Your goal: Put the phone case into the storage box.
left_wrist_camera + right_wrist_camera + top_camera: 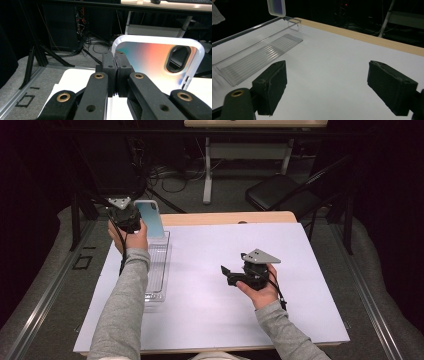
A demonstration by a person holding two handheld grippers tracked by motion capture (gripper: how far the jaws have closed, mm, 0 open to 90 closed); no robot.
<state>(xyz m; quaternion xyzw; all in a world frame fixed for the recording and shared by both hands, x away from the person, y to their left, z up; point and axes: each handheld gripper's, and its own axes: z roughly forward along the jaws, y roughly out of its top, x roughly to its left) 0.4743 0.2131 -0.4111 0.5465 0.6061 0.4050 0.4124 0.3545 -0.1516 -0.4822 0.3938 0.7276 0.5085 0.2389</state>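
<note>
A lab or recording workspace, dimly lit. The desk carries a white sheet and stands inside a frame of black metal struts hung with dark curtains. Tangled cables lie on the grey carpet at 12 o'clock, by a white height-adjustable table; a black folding chair stands at 1 o'clock.

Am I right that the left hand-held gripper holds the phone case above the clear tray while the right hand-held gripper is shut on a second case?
Not quite. The right hand-held gripper is open with nothing between its jaws, as the right gripper view shows. The rest stands: the left hand-held gripper is clamped on the phone case above the clear tray.
</note>
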